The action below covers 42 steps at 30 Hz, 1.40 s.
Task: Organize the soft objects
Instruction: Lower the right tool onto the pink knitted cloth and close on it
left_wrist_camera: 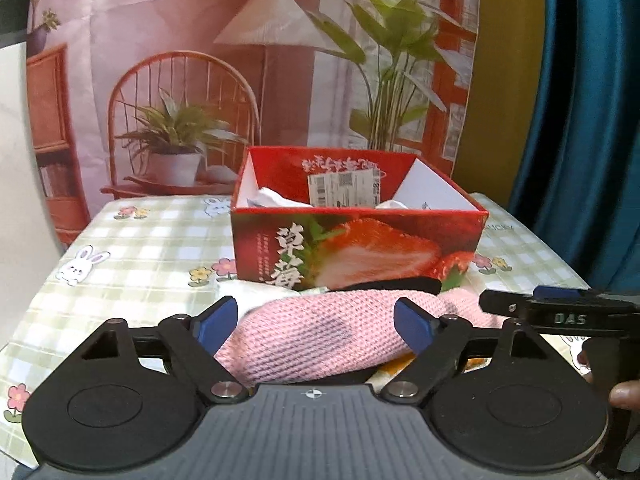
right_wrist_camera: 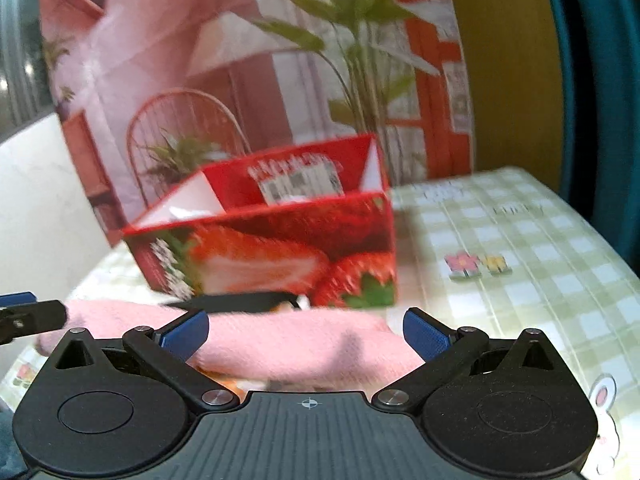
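Ribbed pink knit sock [left_wrist_camera: 304,340], limp

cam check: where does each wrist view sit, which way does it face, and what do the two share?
Left wrist: rides the left gripper, looking along its open fingers over the pink knitted cloth to the strawberry box; the right gripper and a fingertip enter at its right edge.
Right wrist: rides the right gripper, facing the same way, blurred, jaws open above the cloth; the left gripper's tip enters at its left edge.
Shared: cloth, box, checked tablecloth, printed backdrop.
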{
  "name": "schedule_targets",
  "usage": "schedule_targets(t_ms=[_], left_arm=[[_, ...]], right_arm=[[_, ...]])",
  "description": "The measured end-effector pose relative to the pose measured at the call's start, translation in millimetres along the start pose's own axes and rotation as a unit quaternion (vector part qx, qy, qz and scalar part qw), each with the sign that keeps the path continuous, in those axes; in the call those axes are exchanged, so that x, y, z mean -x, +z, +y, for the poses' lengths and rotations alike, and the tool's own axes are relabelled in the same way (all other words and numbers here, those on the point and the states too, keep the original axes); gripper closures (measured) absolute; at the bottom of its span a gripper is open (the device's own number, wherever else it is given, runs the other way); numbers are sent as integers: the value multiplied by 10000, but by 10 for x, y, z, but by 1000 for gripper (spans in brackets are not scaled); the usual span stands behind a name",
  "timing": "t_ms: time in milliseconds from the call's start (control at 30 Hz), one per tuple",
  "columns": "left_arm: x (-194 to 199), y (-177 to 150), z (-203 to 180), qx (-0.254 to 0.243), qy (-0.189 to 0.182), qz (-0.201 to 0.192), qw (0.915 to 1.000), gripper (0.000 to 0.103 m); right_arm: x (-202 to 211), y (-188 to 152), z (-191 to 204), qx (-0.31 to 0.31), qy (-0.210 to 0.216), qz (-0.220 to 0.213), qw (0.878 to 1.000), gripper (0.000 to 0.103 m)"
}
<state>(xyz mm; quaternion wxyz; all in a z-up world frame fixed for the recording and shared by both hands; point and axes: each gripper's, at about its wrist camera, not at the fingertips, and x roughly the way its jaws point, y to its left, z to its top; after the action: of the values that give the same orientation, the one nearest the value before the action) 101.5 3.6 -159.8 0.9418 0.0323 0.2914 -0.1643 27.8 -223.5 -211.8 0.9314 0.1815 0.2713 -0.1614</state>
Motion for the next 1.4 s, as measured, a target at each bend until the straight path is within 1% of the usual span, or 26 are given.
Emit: schedule_targets(t_ms=[100, 167, 233, 333, 367, 400, 433, 467, 533, 567, 633, 700, 733, 833, 933, 1000, 1033, 1100, 1267, 1400], left_arm=[[-69, -43, 16, 63, 21, 95, 9999, 16], [-123, -75, 41, 177, 28, 182, 9997, 16], [-180, -104, 73, 274, 22, 280, 9992, 16], [-251, -149, 100, 378, 18, 418, 9984, 17], [-265, -161, 111, 415, -8, 445, 9981, 18], [-278, -171, 123, 450, -38, 474, 9979, 23], [-290, -178, 138, 484, -82, 509, 9975, 32], [-296, -180, 150, 514, -141, 522, 9972, 38], [-287, -186, 154, 521, -174, 486, 9973, 53], [-271, -187, 150, 495, -172, 445, 9976, 58], [-245, -181, 140, 437, -175, 366, 9982, 78], [-213, -174, 145, 446, -180, 273, 9985, 86], [-201, -165, 150, 458, -192, 227, 9985, 88], [-183, -147, 157, 493, -151, 143, 9986, 91], [-206, -148, 176, 548, -75, 188, 9983, 91], [-228, -162, 194, 598, -53, 243, 9979, 91], [-234, -169, 197, 610, -46, 262, 9978, 91], [-248, -177, 196, 611, -29, 297, 9977, 91], [-304, -202, 190, 605, -11, 411, 9973, 91], [-338, -217, 194, 599, -15, 496, 9970, 90]], right_arm=[[-117, -29, -38, -144, -265, 367, 9989, 0], [-154, -58, -77, -205, -90, 464, 9987, 0], [-146, -91, -75, -208, 102, 391, 9990, 0], [-137, -97, -23, -50, 218, 281, 9994, 0], [-133, -98, -26, -67, 376, 279, 9989, 0], [-137, -110, -42, -152, 529, 277, 9981, 0], [-129, -114, -53, -211, 580, 234, 9978, 0], [-121, -128, -56, -225, 582, 153, 9979, 0], [-114, -118, -56, -236, 536, 145, 9982, 0], [-113, -114, -59, -254, 504, 139, 9983, 0], [-99, -124, -72, -291, 470, 56, 9985, 0], [-80, -136, -85, -325, 438, -79, 9985, 0], [-69, -138, -89, -328, 422, -148, 9985, 0], [-55, -123, -116, -410, 353, -224, 9983, 0], [-95, -120, -134, -475, 464, -36, 9978, 0], [-118, -118, -93, -336, 295, 63, 9990, 0], [-133, -118, -84, -303, 303, 98, 9990, 0], [-149, -131, -98, -364, 380, 92, 9986, 0], [-238, -165, -100, -427, 582, 230, 9971, 1], [-304, -164, -61, -369, 891, 284, 9949, 10]])
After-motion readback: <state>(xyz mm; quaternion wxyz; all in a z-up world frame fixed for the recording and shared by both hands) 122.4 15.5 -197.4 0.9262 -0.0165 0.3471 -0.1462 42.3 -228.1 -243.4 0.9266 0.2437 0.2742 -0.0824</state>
